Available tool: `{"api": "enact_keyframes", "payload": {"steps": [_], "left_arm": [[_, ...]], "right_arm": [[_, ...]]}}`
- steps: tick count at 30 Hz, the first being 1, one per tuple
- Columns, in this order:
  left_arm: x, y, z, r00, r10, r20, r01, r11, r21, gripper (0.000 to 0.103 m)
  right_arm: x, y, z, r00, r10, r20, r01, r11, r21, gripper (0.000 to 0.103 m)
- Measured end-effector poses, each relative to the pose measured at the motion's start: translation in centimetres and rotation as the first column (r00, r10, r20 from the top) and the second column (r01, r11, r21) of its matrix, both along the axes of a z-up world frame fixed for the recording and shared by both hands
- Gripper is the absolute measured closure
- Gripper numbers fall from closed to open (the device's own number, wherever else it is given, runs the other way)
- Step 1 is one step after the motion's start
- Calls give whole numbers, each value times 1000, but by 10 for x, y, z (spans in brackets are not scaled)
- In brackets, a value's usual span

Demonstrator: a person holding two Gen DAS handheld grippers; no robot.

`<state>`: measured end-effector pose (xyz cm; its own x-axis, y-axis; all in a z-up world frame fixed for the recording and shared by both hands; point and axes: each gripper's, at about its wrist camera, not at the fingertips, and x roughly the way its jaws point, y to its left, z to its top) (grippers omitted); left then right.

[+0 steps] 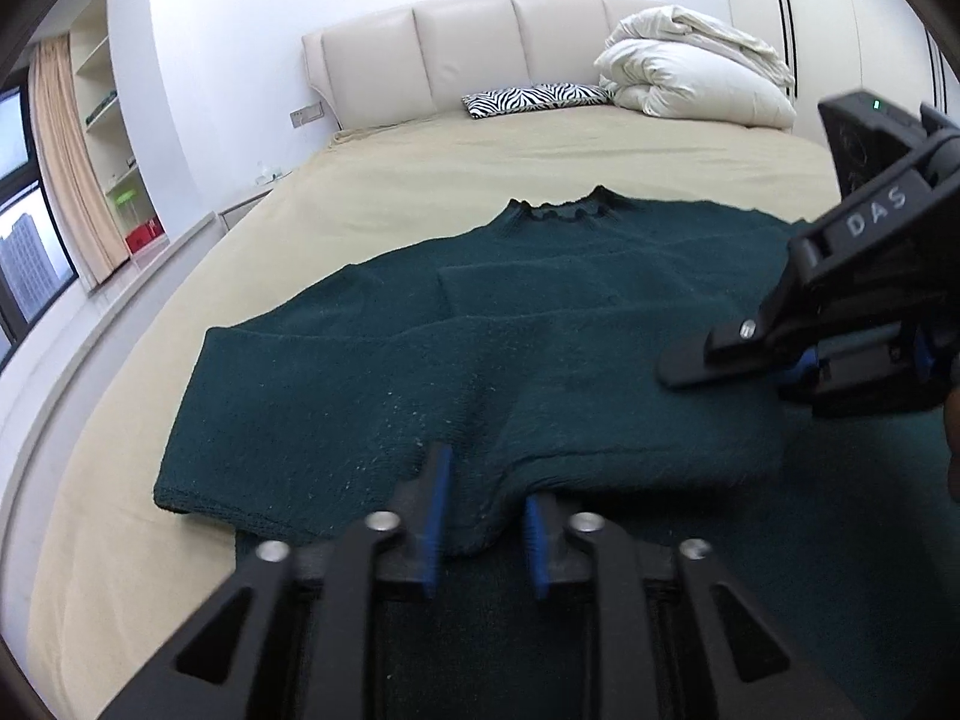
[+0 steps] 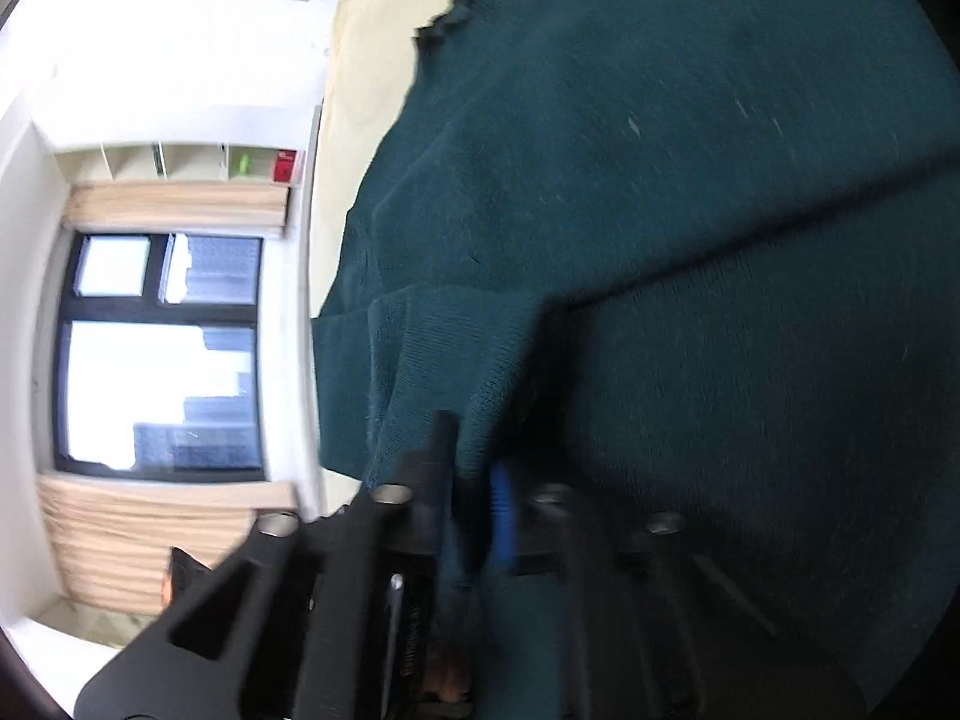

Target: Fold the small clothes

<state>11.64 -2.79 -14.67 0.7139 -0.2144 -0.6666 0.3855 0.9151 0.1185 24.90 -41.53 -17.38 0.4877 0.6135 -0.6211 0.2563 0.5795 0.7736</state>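
Left tongs (image 1: 480, 516), at the lower centre of the left view, stand with jaws parted around a fold of the sweater (image 1: 420, 360) hem; the blue pads (image 1: 435, 516) flank the cloth, and whether they press it cannot be told. Right tongs (image 2: 471, 480), at the lower centre of the right view, are closed on a raised pleat of the same sweater (image 2: 690, 210); in the left view they enter from the right edge, turned sideways, low over the cloth. The sweater, dark green, lies flat on the bed (image 1: 540, 156), neck (image 1: 558, 210) toward the headboard (image 1: 468, 54), filling the middle of the frame. Progress is judged early: the sleeves appear laid inward over the body, while the body itself remains unfolded, so the lengthwise folds are left. Surroundings: a zebra pillow (image 1: 534, 99) and a piled duvet (image 1: 696, 72) at the upper right, well apart from the sweater; shelves (image 1: 111, 138) and a window (image 1: 24, 222) at the left edge. Nothing lies on the sheet between sweater and tongs; the only hindrance judged likely is the thick knit bunching at the hem.
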Motion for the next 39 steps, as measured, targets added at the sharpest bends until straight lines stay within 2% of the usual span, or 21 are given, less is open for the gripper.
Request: {"api": "enact_keyframes", "payload": {"steps": [1, 3, 6, 9, 12, 15, 19, 22, 27, 30, 32, 33, 36, 39], "left_arm": [[-2, 3, 2, 1000, 3, 3, -3, 1000, -23, 55], [-4, 9, 7, 1000, 12, 2, -12, 998, -69, 49], [-6, 16, 10, 1000, 20, -17, -22, 994, -109, 49], [-6, 20, 4, 998, 35, -46, -40, 992, -120, 49], [-6, 22, -2, 996, 47, -76, -56, 991, -123, 49], [-7, 23, -3, 995, 48, -86, -58, 990, -126, 49], [-8, 23, -5, 994, 42, -100, -55, 990, -127, 49], [-8, 29, -2, 992, 50, -115, -67, 986, -154, 49], [-2, 51, 19, 990, 86, -114, -113, 960, -257, 49], [12, 66, 31, 986, 107, -130, -144, 938, -315, 49], [26, 75, 37, 982, 125, -140, -167, 922, -349, 52], [31, 80, 39, 981, 129, -148, -175, 916, -362, 56], [50, 92, 44, 972, 145, -183, -209, 890, -406, 58], [61, 100, 43, 965, 158, -211, -235, 876, -421, 61]], "right_arm": [[0, 1, 15, 999, 13, 37, -11, 998, -56, 96], [0, 0, 44, 994, 36, 103, -21, 989, -145, 97], [6, -9, 88, 982, 78, 174, -27, 960, -277, 97], [15, -30, 102, 984, 79, 159, -19, 937, -350, 97], [26, -63, 94, 994, 39, 99, 1, 926, -378, 97], [30, -106, 70, 999, -40, 28, 48, 927, -371, 97], [26, -133, 45, 993, -116, 0, 109, 934, -339, 96], [23, -137, 32, 992, -126, -4, 117, 936, -332, 96], [24, -146, 26, 992, -124, 8, 120, 932, -343, 96], [27, -139, 32, 994, -113, 10, 109, 928, -356, 96], [31, -136, 29, 995, -95, 0, 88, 920, -381, 95], [32, -136, 27, 996, -90, -2, 83, 918, -388, 95], [34, -139, 22, 995, -97, 12, 95, 923, -373, 95], [35, -137, 25, 996, -82, 24, 85, 910, -406, 95]]}}
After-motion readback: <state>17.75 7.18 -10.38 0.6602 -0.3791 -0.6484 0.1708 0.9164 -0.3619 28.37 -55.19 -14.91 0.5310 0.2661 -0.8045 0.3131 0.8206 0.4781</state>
